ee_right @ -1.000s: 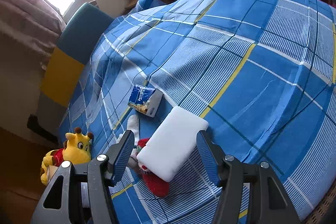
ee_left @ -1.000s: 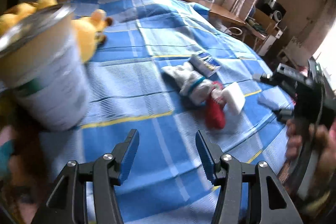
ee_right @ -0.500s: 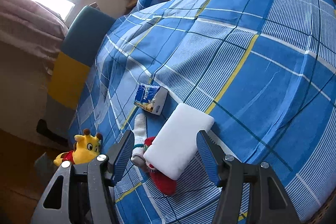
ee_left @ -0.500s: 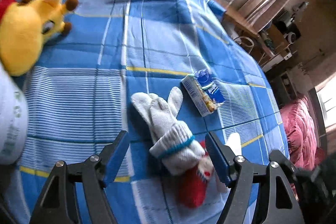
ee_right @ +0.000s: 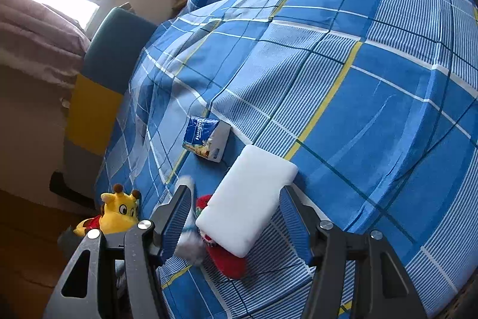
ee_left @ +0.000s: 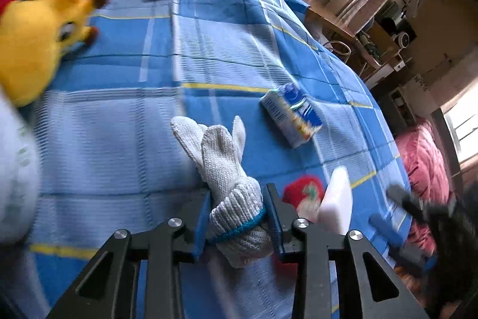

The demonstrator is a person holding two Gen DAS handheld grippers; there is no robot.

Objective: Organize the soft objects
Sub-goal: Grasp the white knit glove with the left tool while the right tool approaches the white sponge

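A white knitted glove (ee_left: 221, 157) with a blue-trimmed cuff lies on the blue checked bedspread (ee_left: 125, 145). My left gripper (ee_left: 237, 192) has its jaws closing, and both pads press on the cuff. Beside the glove lies a red sock (ee_left: 301, 190) with a white sponge block (ee_left: 334, 199) propped on it. My right gripper (ee_right: 234, 192) hovers open over the sponge block (ee_right: 248, 199), its fingers apart from it. The red sock (ee_right: 230, 262) and the blurred glove (ee_right: 185, 184) show under it. A yellow giraffe plush (ee_left: 33, 44) lies at the far left.
A blue and white carton (ee_left: 291, 114) lies on the bed beyond the glove. A pale cup (ee_left: 15, 184) fills the left edge, blurred. The headboard (ee_right: 98, 85) is yellow and teal. A desk and shelves (ee_left: 373, 44) stand beyond the bed's right side.
My left gripper came forward and down to the glove, opened wider, then closed around its cuff. The cup slid out to the left edge. The right gripper stayed over the sponge.
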